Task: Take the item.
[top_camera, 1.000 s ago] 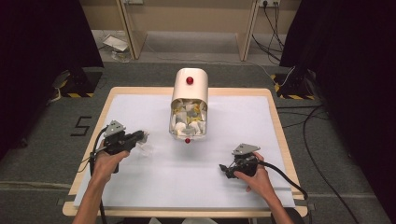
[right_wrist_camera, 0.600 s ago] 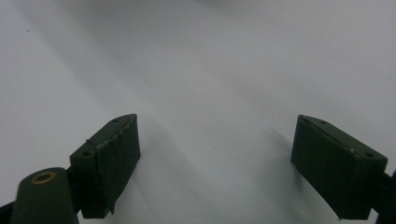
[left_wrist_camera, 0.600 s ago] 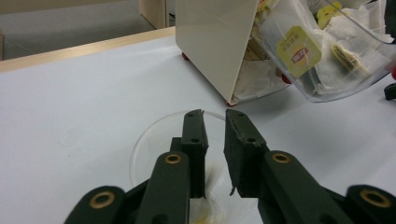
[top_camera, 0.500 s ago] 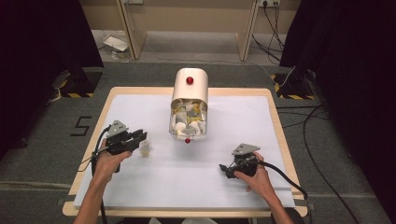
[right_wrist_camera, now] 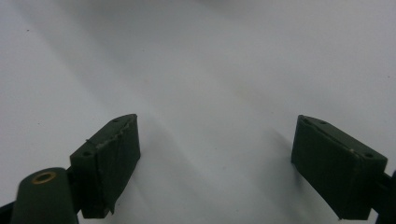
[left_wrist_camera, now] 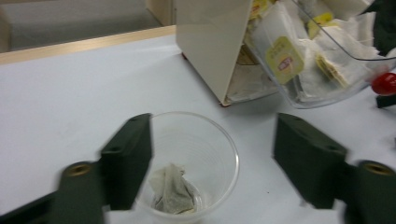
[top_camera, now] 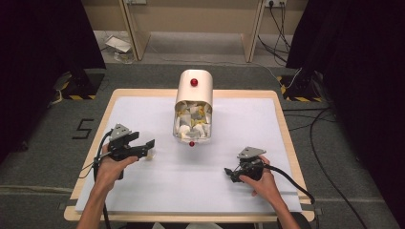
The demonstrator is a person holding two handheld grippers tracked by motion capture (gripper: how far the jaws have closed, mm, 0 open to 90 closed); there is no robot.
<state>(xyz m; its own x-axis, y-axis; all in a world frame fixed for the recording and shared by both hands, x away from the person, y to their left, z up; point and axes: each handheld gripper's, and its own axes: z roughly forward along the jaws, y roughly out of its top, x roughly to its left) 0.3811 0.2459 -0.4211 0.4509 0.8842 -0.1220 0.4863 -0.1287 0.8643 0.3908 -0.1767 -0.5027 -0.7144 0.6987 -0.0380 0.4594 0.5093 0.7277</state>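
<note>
A clear plastic cup [left_wrist_camera: 187, 158] stands on the white table with one tea bag [left_wrist_camera: 173, 191] lying in its bottom. My left gripper [left_wrist_camera: 212, 126] is open, with one jaw on each side of the cup and a gap on the right side. In the high view the left gripper [top_camera: 149, 148] is at the left of the table, with the cup [top_camera: 151, 154] at its tips. A cream dispenser [top_camera: 193, 95] with a clear tray full of tea bags [left_wrist_camera: 317, 56] stands at the middle back. My right gripper [right_wrist_camera: 215, 121] is open over bare table, low at the right [top_camera: 230, 173].
The dispenser has a red knob [top_camera: 194, 82] on top and another red knob [left_wrist_camera: 385, 84] at the tray's front edge. The white table top [top_camera: 191, 191] has a wooden rim. Cables [top_camera: 286, 174] trail from both grippers toward the person.
The left gripper has shifted slightly to the right, toward the cup. The right gripper has stayed where it was.
</note>
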